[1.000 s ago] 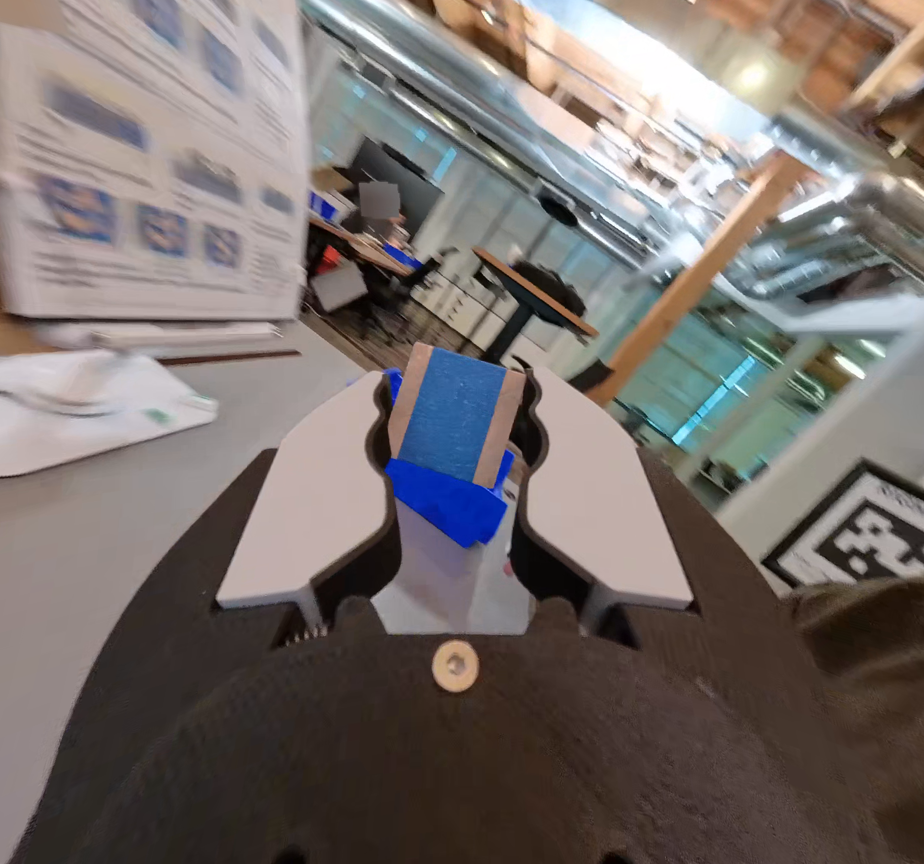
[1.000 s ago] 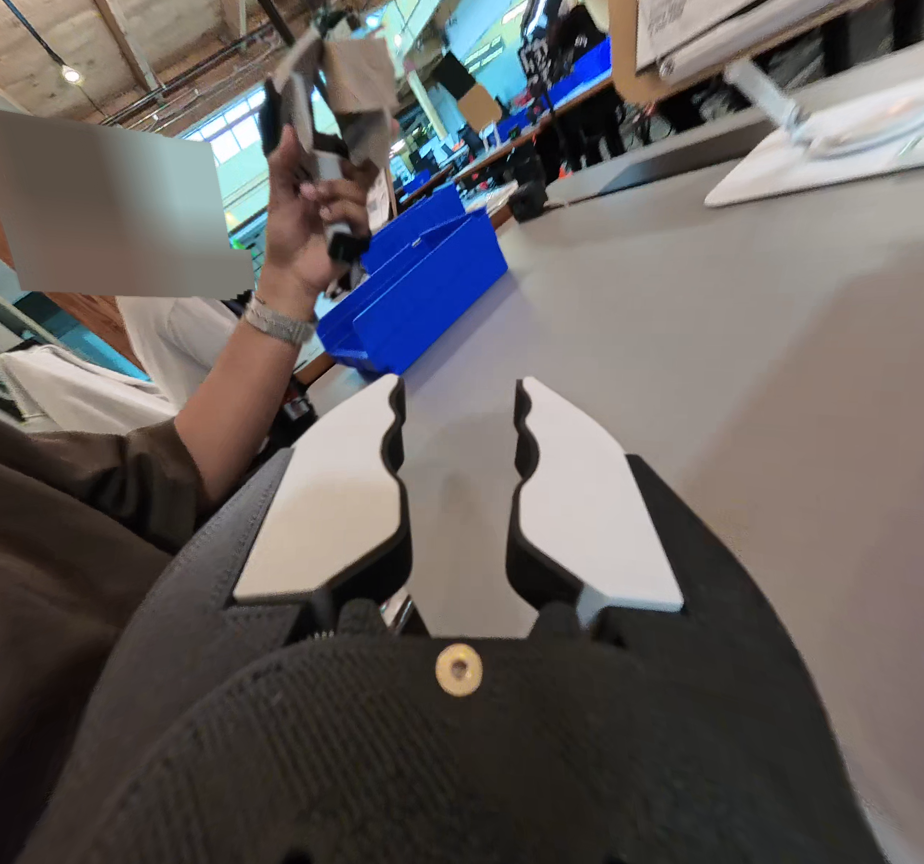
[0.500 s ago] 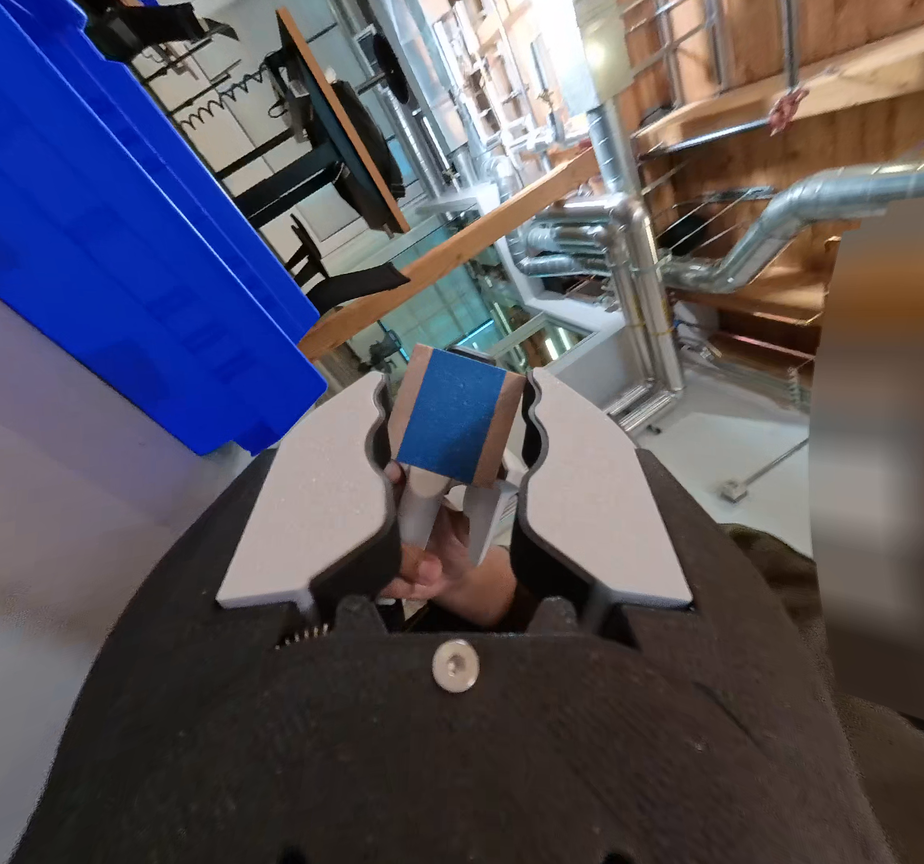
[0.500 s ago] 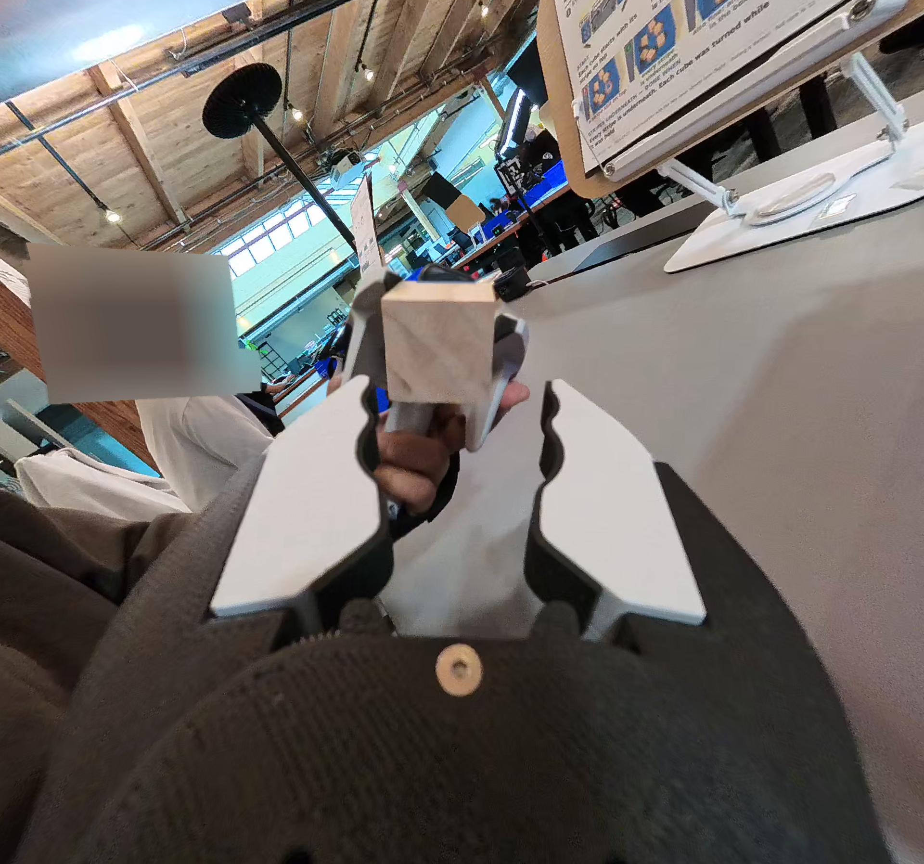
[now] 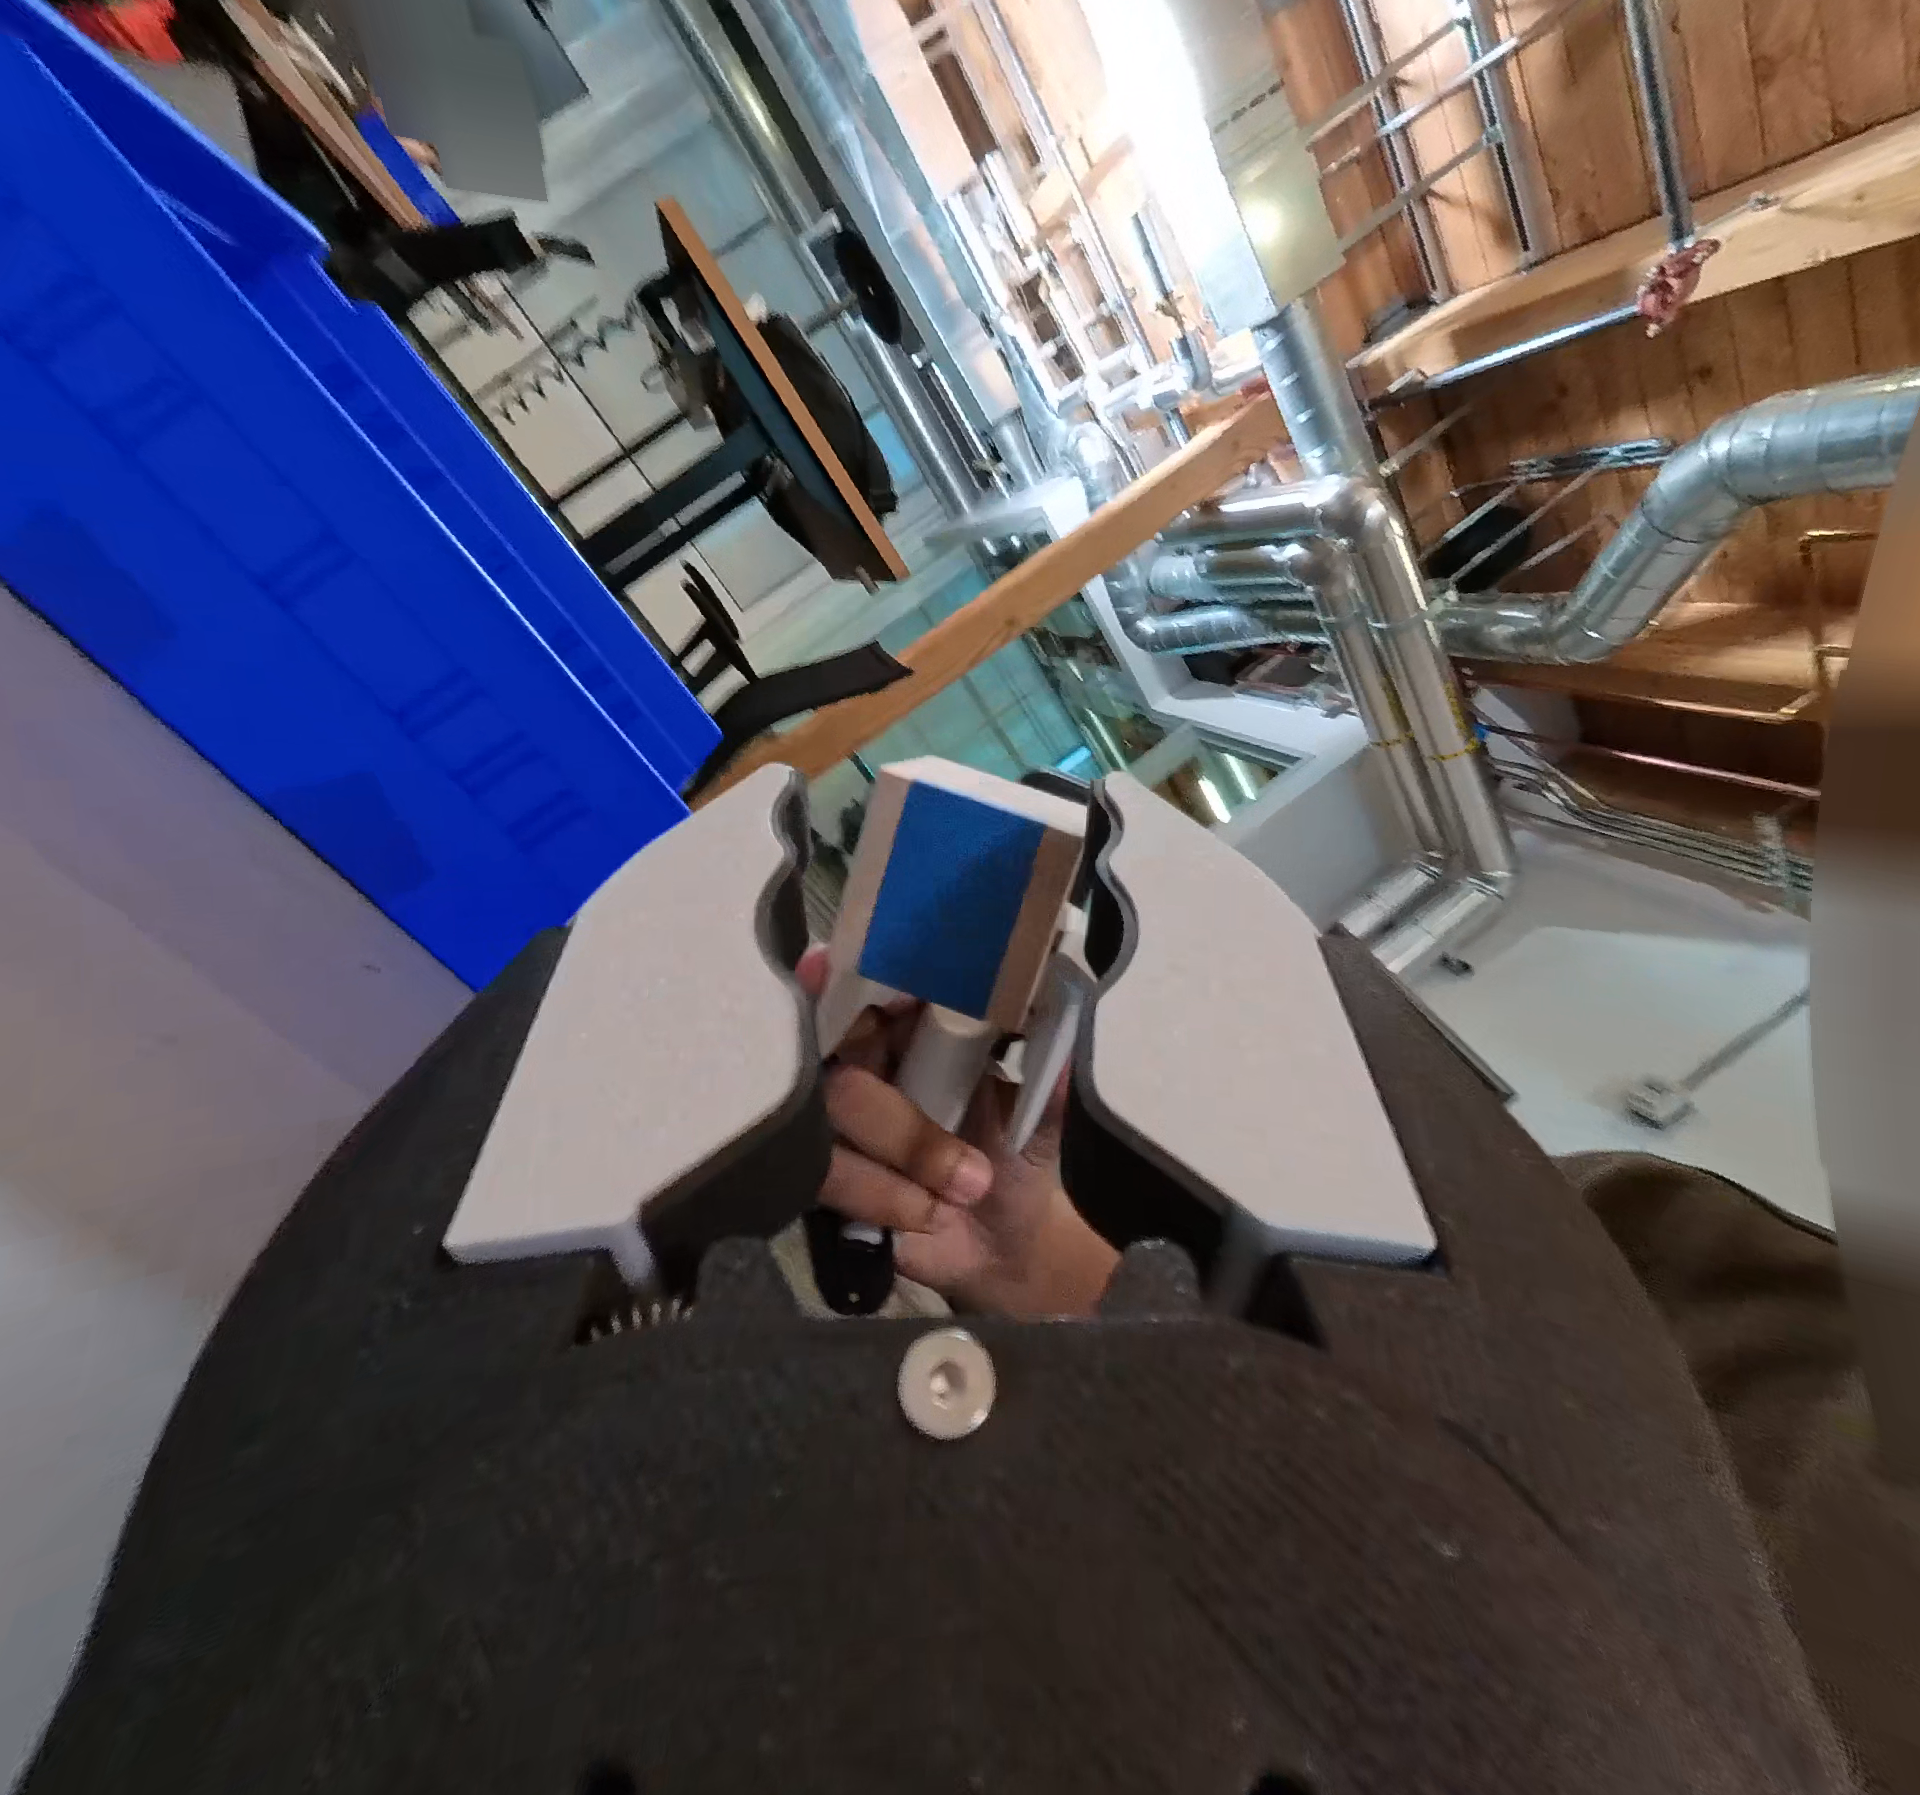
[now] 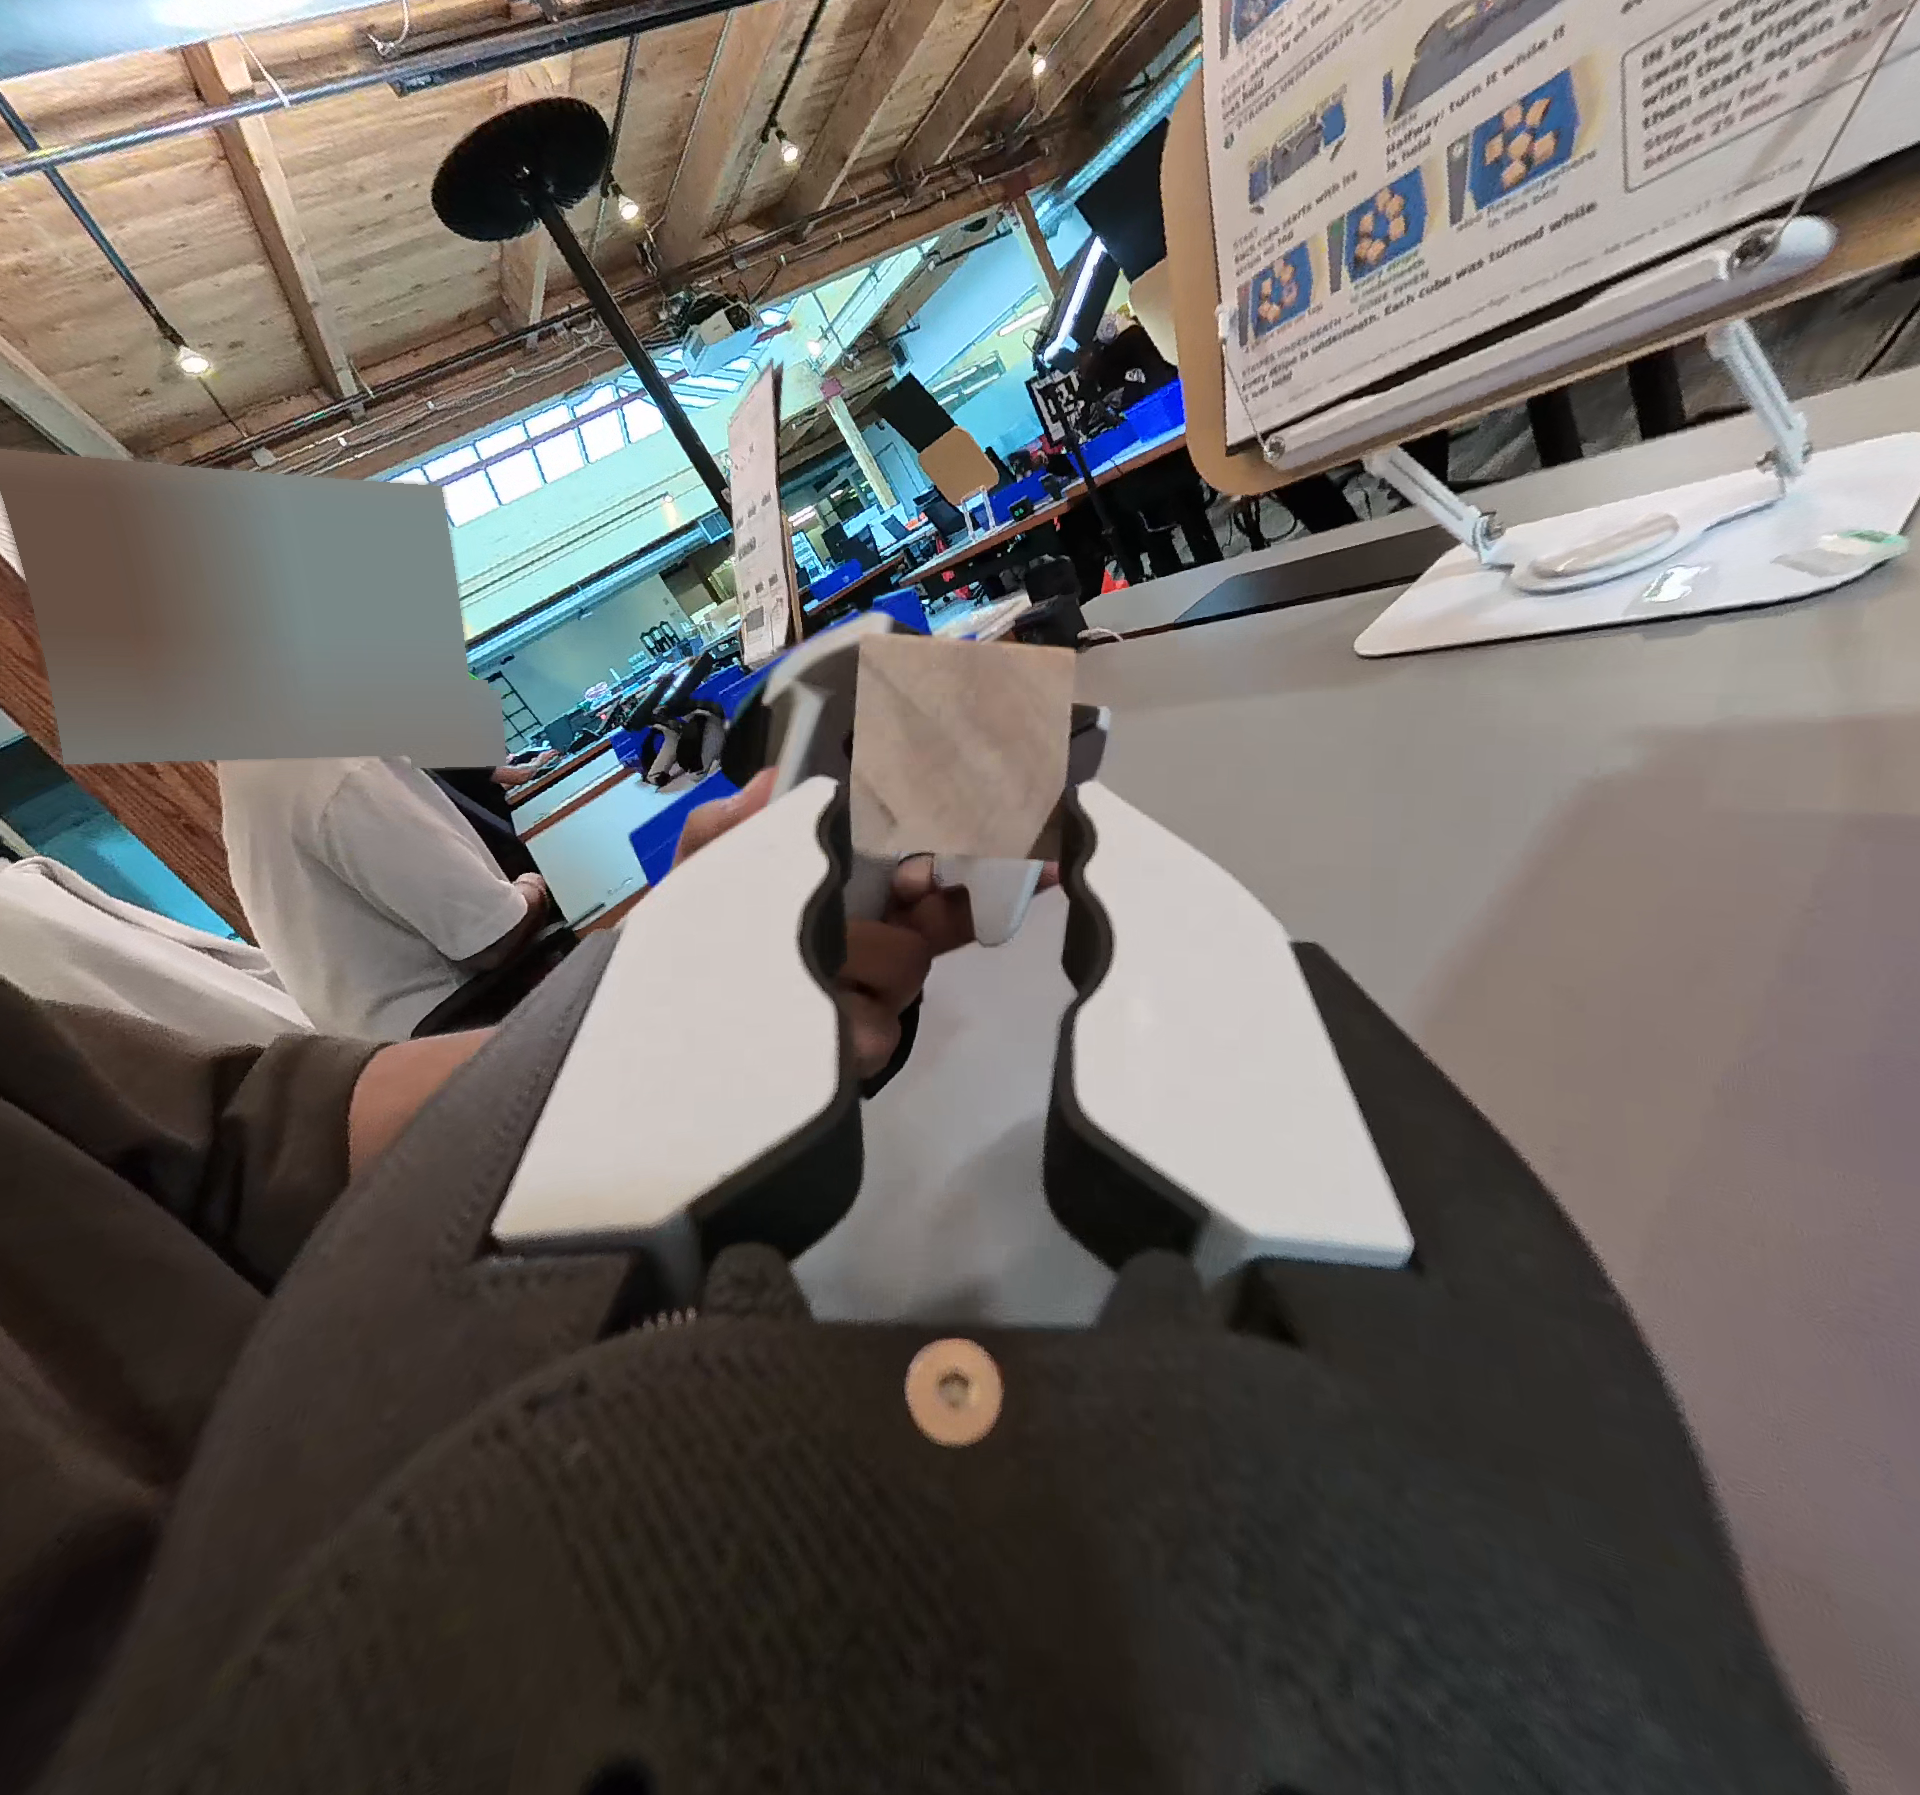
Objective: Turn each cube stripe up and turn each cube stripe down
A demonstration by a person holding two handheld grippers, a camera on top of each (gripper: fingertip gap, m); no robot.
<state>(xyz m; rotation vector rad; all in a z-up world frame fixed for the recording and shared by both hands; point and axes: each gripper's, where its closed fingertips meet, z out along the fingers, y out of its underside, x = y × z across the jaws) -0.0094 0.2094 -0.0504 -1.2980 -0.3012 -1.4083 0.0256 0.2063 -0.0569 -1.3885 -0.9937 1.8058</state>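
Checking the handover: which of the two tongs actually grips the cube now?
The right tongs: they close against both sides of the cube, while the left tongs stand wider, with a gap beside it.

Grey table (image 6: 1558, 914) lies open between blue bin (image 5: 260, 519) and document stand (image 6: 1621, 561).

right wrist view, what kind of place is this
Probably a large open workshop or lab in a converted industrial building: exposed wooden ceiling beams, rows of work tables with blue bins in the distance, and an instruction sheet on a stand on the grey table.
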